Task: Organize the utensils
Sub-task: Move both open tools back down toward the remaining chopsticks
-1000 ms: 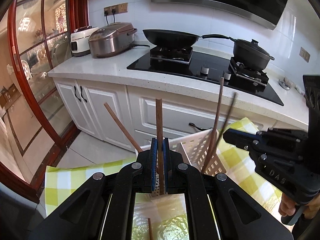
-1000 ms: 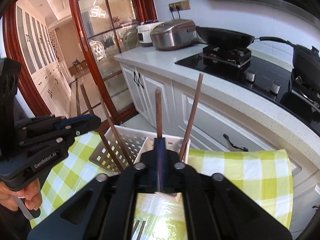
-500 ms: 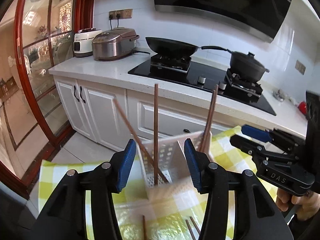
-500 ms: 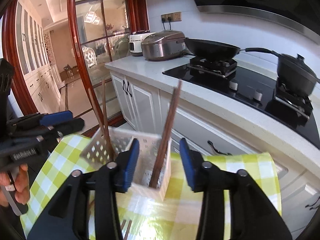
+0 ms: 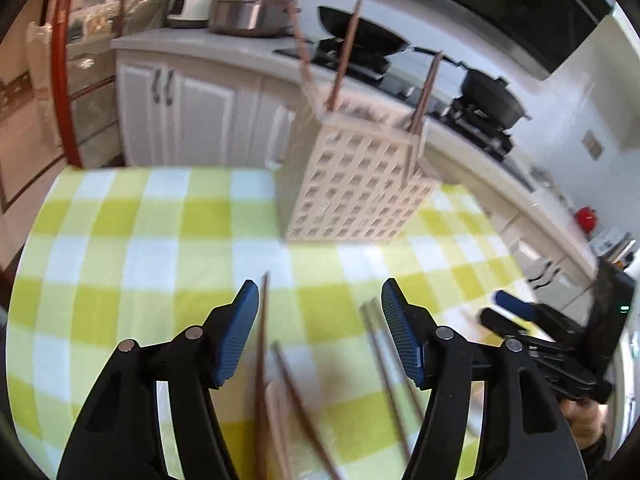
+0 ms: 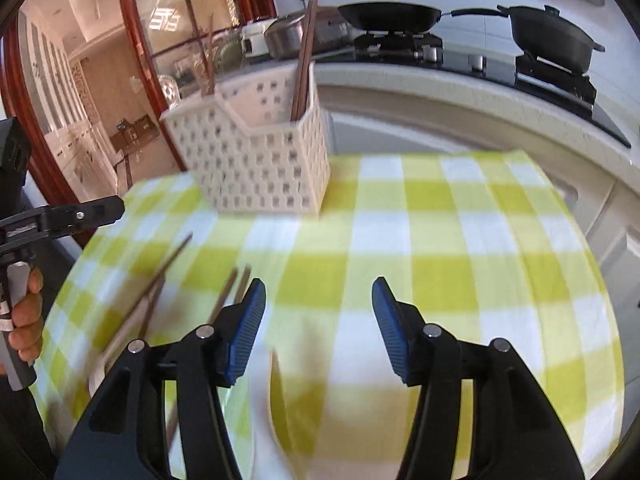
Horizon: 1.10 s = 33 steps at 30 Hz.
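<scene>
Basket (image 6: 256, 160) blocks far edge; cloth (image 6: 460, 264) right open.

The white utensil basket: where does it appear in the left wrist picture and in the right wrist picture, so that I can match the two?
Left wrist view: the white utensil basket stands upper centre, slightly right, on the checked cloth.
Right wrist view: the basket stands upper left of centre, at the cloth's far edge.
Shared landmark: the black frying pan on the stove behind the basket.
</scene>
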Each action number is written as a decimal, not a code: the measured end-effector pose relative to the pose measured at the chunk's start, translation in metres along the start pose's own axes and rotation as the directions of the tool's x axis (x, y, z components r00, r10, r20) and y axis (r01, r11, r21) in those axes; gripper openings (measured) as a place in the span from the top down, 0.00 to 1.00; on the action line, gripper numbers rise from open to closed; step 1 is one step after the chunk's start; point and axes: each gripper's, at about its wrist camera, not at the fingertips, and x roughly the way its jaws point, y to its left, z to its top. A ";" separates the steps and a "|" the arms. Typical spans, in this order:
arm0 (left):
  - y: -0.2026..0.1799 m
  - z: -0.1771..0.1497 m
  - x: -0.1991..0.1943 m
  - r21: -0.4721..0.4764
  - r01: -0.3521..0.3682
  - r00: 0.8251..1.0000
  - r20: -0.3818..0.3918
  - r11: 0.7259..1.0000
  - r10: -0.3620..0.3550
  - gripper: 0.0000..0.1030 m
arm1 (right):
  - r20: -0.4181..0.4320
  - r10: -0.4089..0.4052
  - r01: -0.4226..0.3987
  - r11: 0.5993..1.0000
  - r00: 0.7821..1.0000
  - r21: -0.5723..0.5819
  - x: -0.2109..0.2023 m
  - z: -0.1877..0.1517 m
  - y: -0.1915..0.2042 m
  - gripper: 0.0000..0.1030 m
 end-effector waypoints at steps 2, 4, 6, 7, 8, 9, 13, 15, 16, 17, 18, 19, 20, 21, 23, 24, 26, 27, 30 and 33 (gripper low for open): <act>0.002 -0.016 0.001 0.000 -0.019 1.000 -0.019 1.000 0.019 0.41 | -0.010 0.000 0.000 1.000 1.000 -0.010 -0.004 -0.012 0.002 0.45; 0.004 -0.026 0.000 -0.003 -0.038 0.999 -0.030 0.999 0.038 0.35 | -0.020 0.004 -0.004 1.000 1.000 -0.009 -0.005 -0.019 0.004 0.45; 0.004 -0.033 -0.001 0.004 -0.064 0.997 -0.032 0.998 0.064 0.29 | -0.029 0.008 -0.009 1.000 1.000 -0.016 -0.006 -0.023 0.008 0.45; 0.004 -0.036 -0.002 0.007 -0.069 0.997 -0.033 0.998 0.070 0.29 | -0.031 0.006 -0.007 1.000 1.000 -0.022 -0.006 -0.025 0.011 0.45; 0.005 -0.038 -0.004 0.010 -0.070 0.997 -0.031 0.997 0.070 0.29 | -0.032 0.004 -0.005 1.000 0.999 -0.025 -0.005 -0.023 0.013 0.45; 0.006 -0.038 -0.007 0.010 -0.071 0.997 -0.024 0.997 0.072 0.28 | -0.034 0.003 -0.004 1.000 0.999 -0.028 -0.005 -0.023 0.015 0.45; 0.019 -0.041 -0.017 -0.009 -0.088 0.996 -0.007 0.996 0.088 0.29 | -0.034 0.023 -0.025 0.999 0.999 -0.046 -0.009 -0.024 0.026 0.45; 0.022 -0.043 -0.016 0.023 -0.157 0.987 -0.010 0.987 0.158 0.34 | -0.039 0.024 -0.027 0.998 0.999 -0.064 -0.009 -0.024 0.031 0.45; 0.023 -0.044 -0.016 0.028 -0.161 0.987 -0.015 0.986 0.162 0.43 | -0.040 0.025 -0.028 0.996 0.999 -0.079 -0.010 -0.025 0.036 0.45; 0.025 -0.046 -0.015 0.035 -0.153 0.988 -0.025 0.988 0.154 0.52 | -0.041 0.027 -0.030 0.996 0.999 -0.084 -0.009 -0.026 0.038 0.45; 0.026 -0.047 -0.013 0.048 -0.149 0.988 -0.035 0.988 0.151 0.54 | -0.045 0.029 -0.033 0.996 0.999 -0.084 -0.008 -0.026 0.038 0.45; 0.025 -0.049 -0.011 0.060 -0.154 0.987 -0.040 0.986 0.157 0.58 | -0.052 0.036 -0.040 0.996 0.998 -0.081 -0.007 -0.026 0.041 0.46; 0.024 -0.050 -0.008 0.073 -0.161 0.985 -0.045 0.984 0.165 0.61 | -0.056 0.040 -0.045 0.995 0.998 -0.085 -0.005 -0.027 0.044 0.47; 0.023 -0.051 -0.006 0.084 -0.164 0.984 -0.051 0.983 0.169 0.63 | -0.061 0.043 -0.048 0.995 0.997 -0.091 -0.004 -0.028 0.047 0.50; 0.024 -0.052 0.001 0.090 -0.154 0.985 -0.065 0.984 0.160 0.68 | -0.072 0.051 -0.059 0.992 0.996 -0.108 -0.002 -0.029 0.056 0.54; 0.024 -0.051 0.005 0.098 -0.153 0.985 -0.070 0.983 0.161 0.70 | -0.079 0.055 -0.064 0.991 0.995 -0.114 -0.001 -0.030 0.059 0.57; 0.022 -0.050 0.010 0.115 -0.162 0.983 -0.073 0.980 0.171 0.72 | -0.093 0.062 -0.073 0.990 0.994 -0.121 0.005 -0.031 0.065 0.60; 0.020 -0.048 0.015 0.125 -0.167 0.981 -0.075 0.978 0.177 0.72 | -0.098 0.061 -0.073 0.990 0.993 -0.120 0.007 -0.031 0.066 0.63; 0.017 -0.045 0.027 0.150 -0.168 0.979 -0.093 0.974 0.183 0.73 | -0.120 0.066 -0.081 0.990 0.991 -0.119 0.015 -0.031 0.071 0.67; 0.017 -0.043 0.042 0.180 -0.183 0.971 -0.118 0.967 0.206 0.76 | -0.139 0.068 -0.085 0.988 0.988 -0.125 0.021 -0.033 0.076 0.70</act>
